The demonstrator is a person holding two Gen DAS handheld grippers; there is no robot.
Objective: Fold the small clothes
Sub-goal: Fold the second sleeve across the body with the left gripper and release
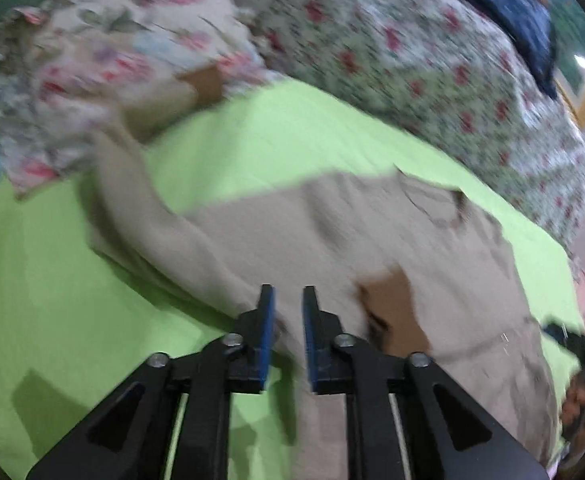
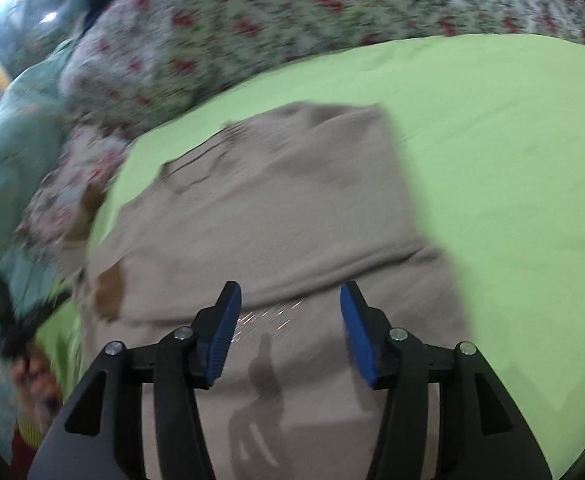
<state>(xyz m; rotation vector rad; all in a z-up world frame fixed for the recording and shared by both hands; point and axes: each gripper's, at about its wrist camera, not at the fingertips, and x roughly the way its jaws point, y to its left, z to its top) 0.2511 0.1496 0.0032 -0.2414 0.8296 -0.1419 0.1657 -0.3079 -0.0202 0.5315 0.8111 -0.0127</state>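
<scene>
A lime-green sheet [image 2: 492,140] covers the bed, with a floral quilt [image 1: 432,80] bunched along its far side. A beige garment [image 2: 284,200] with brown patches lies flat on the sheet; above it the right hand-held gripper [image 2: 290,300] hangs with jaws wide apart, and the left hand-held gripper [image 1: 288,300] is nearly closed, holding nothing

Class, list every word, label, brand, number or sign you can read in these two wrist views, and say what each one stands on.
None can be read.
Beige cloth garment with brown patches: no lettering visible; both views are motion-blurred.
Lime-green sheet: plain.
Floral red-and-green bedcover: pattern only, no text.
Black grippers' blue-padded fingers: no markings visible.
</scene>
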